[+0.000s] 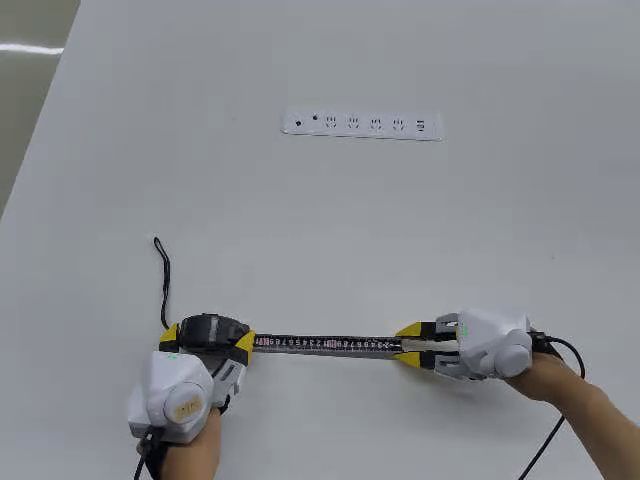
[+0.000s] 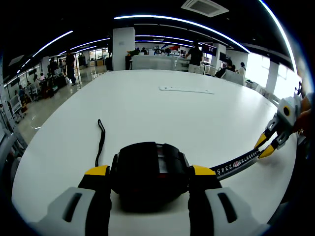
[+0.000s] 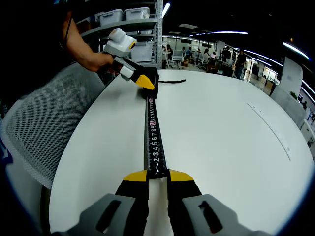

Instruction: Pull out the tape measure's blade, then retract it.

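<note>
The left gripper (image 1: 207,340) was clamped on the black tape measure case (image 2: 149,172) at the near left of the white bench (image 1: 400,230). The right gripper (image 1: 410,345) pinched the end of the blade (image 1: 325,344), which lay stretched flat along the bench between them. A power strip (image 1: 362,124) lay farther back.

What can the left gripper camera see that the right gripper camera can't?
Left gripper view has: the tape measure's black case up close between its own jaws, and the right gripper far off, pinching the blade's end. Right gripper view has: a grey mesh chair beside the table, and the left gripper far off. Both share: the numbered blade stretched across the white table.
</note>
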Available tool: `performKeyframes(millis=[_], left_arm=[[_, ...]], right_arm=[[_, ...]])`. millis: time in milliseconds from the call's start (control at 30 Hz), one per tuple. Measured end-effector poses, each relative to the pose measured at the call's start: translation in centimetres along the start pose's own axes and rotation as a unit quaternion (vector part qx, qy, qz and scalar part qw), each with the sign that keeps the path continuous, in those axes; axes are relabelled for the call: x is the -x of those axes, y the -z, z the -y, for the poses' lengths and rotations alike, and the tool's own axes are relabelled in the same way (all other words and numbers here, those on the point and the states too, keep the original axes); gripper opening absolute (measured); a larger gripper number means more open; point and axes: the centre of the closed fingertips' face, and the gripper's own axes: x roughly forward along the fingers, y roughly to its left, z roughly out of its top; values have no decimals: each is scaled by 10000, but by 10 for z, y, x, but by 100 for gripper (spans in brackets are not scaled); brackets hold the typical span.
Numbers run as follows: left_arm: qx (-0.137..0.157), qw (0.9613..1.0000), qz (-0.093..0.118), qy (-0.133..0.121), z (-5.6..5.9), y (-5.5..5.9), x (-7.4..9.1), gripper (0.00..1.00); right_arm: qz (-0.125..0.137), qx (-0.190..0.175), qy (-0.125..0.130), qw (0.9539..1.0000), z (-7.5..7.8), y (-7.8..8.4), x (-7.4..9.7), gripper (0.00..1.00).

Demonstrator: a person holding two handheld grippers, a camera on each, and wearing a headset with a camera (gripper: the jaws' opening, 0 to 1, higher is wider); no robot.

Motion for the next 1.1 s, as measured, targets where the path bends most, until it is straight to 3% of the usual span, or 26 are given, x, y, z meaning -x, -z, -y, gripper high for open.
performKeyframes(millis=[1100], left_arm=[[-1,10000,-35,28,0,0,0,60]], right_arm=[[102,-21,-83,9999,-1,-18,-24,11]])
